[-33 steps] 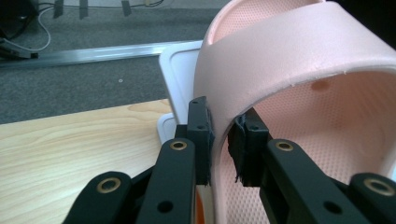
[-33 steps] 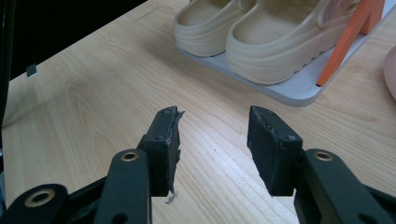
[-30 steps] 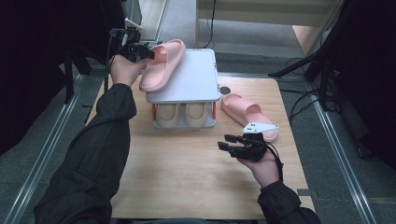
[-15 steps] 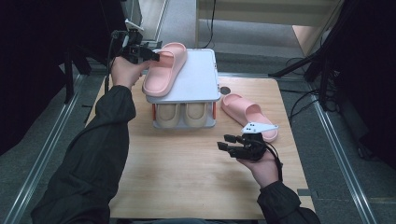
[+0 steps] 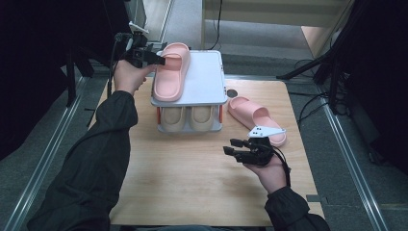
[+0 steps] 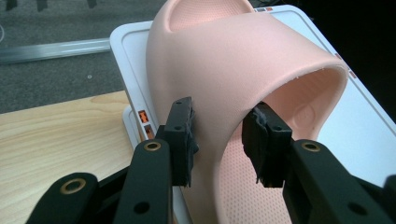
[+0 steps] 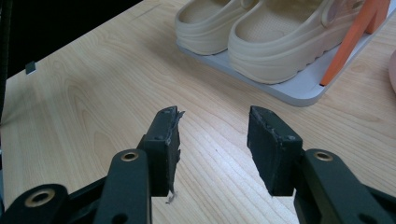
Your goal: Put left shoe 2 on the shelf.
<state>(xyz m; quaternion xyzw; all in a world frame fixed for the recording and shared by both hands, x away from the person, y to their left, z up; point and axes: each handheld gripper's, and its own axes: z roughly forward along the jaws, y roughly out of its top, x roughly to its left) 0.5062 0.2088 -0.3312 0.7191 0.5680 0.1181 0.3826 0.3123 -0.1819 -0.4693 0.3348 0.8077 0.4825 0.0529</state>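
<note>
A pink slipper [image 5: 171, 72] lies flat on the left part of the white shoe rack's top shelf [image 5: 208, 77]. My left gripper [image 5: 156, 58] is at its left side. In the left gripper view the slipper's strap wall [image 6: 233, 70] stands between the jaws of my left gripper [image 6: 224, 140]. Those jaws have just been opening, and the right pad [image 6: 262, 140] stands clear of the strap, so this gripper is open. The second pink slipper [image 5: 257, 118] lies on the table right of the rack. My right gripper [image 5: 232, 147] hovers open and empty over the table in front of it.
A pair of beige clogs [image 5: 190, 118] fills the rack's lower shelf, and also appears in the right gripper view [image 7: 261, 28] beside an orange post [image 7: 357, 37]. Bare wooden table [image 5: 192, 183] stretches in front of the rack. Metal rails run along both table sides.
The pink slipper went from tilted at the rack's left edge to lying flat on the top shelf. The left gripper's jaws spread apart from it. The right hand stayed still.
</note>
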